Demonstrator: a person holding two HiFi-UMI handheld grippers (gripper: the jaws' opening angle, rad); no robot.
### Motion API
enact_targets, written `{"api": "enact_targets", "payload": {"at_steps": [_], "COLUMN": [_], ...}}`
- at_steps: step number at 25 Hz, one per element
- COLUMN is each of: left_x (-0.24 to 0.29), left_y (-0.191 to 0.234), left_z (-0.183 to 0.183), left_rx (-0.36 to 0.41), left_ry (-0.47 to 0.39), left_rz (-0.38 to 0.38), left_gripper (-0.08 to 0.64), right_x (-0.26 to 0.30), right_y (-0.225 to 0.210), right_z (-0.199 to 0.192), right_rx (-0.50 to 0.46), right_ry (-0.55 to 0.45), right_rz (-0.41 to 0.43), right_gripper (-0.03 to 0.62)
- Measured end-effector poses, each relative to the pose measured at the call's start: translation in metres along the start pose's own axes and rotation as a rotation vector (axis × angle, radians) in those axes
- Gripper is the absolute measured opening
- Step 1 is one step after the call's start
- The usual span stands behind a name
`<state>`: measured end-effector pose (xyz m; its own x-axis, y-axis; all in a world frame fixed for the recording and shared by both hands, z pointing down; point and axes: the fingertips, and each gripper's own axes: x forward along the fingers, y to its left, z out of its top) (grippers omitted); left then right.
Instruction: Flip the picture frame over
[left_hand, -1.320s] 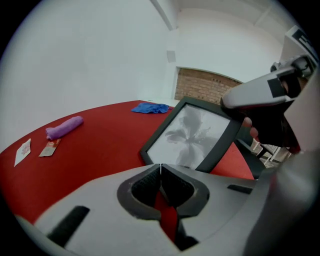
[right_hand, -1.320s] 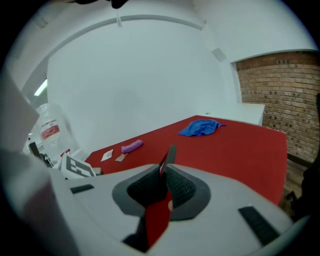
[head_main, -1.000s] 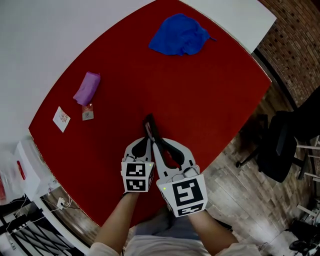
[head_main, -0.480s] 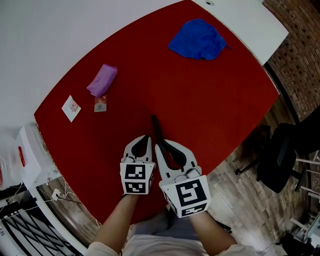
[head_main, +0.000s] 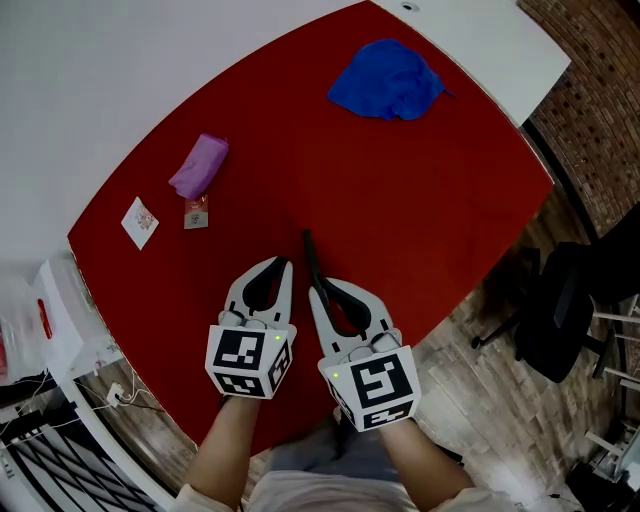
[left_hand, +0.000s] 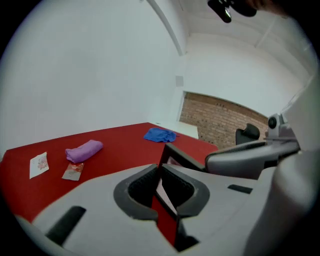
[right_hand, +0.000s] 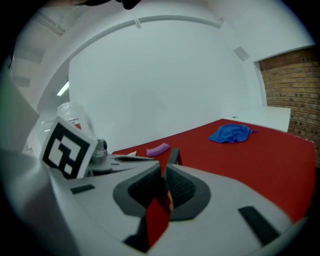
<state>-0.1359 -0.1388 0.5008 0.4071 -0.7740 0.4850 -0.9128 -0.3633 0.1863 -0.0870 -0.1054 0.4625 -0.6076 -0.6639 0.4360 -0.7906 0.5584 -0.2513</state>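
The picture frame (head_main: 311, 260) is a thin dark slab standing on its edge on the red table (head_main: 420, 210), just ahead of both grippers. My right gripper (head_main: 316, 292) is shut on its near end; in the right gripper view the frame's dark edge (right_hand: 173, 155) sticks up past the right gripper (right_hand: 164, 176). My left gripper (head_main: 283, 264) is shut on nothing and hangs above the table, a little left of the frame. In the left gripper view the frame (left_hand: 182, 157) shows beyond the left gripper (left_hand: 159, 172), with the right gripper (left_hand: 250, 155) clamped on it.
A crumpled blue cloth (head_main: 388, 80) lies at the table's far side. A purple rolled cloth (head_main: 199, 166), a small packet (head_main: 196, 212) and a white card (head_main: 139, 222) lie at the left. The table's near edge is under my arms. A black office chair (head_main: 570, 300) stands right.
My left gripper has risen and drawn off to the left, away from the frame. The right gripper has stayed in place, holding the frame, which now stands more upright on its edge.
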Motion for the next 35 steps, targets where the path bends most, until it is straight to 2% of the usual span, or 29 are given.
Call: {"api": "enact_targets", "payload": {"at_steps": [4, 7, 13, 16, 19, 21, 24, 27, 29, 32, 35], "left_x": [0.002, 0.0, 0.005, 0.009, 0.012, 0.013, 0.01, 0.008, 0.006, 0.002, -0.002], "left_y": [-0.008, -0.006, -0.005, -0.004, -0.005, -0.007, -0.006, -0.002, 0.0, 0.005, 0.013], "left_z": [0.017, 0.026, 0.039, 0.035, 0.036, 0.037, 0.036, 0.036, 0.035, 0.033, 0.031], "left_rx": [-0.038, -0.073, -0.042, 0.012, 0.052, 0.083, 0.11, 0.113, 0.12, 0.106, 0.09], "left_ry": [0.026, 0.058, 0.138, 0.187, 0.188, 0.184, 0.179, 0.178, 0.179, 0.176, 0.167], "left_rz": [-0.083, -0.114, -0.154, -0.137, -0.118, -0.108, -0.093, -0.083, -0.075, -0.071, -0.067], "left_gripper": [0.052, 0.081, 0.084, 0.097, 0.107, 0.107, 0.106, 0.106, 0.106, 0.106, 0.106], "right_x": [0.0, 0.002, 0.008, 0.008, 0.007, 0.006, 0.001, 0.001, 0.001, -0.008, -0.01], "right_y": [0.004, 0.012, 0.027, 0.031, 0.029, 0.026, 0.016, 0.007, 0.006, 0.002, -0.007], "right_z": [0.003, 0.004, 0.002, 0.001, 0.001, 0.003, 0.005, -0.008, -0.009, -0.007, -0.04], "right_rx": [-0.026, -0.082, -0.156, -0.186, -0.22, -0.208, -0.122, -0.008, 0.003, -0.046, -0.238], "right_ry": [-0.003, -0.004, -0.013, -0.005, 0.01, -0.004, -0.039, -0.006, -0.007, -0.017, 0.087], "right_rz": [0.011, 0.028, 0.035, 0.031, 0.023, 0.02, 0.009, 0.067, 0.094, 0.079, 0.019], "right_gripper": [0.031, 0.031, 0.031, 0.031, 0.031, 0.031, 0.031, 0.046, 0.077, 0.081, 0.081]}}
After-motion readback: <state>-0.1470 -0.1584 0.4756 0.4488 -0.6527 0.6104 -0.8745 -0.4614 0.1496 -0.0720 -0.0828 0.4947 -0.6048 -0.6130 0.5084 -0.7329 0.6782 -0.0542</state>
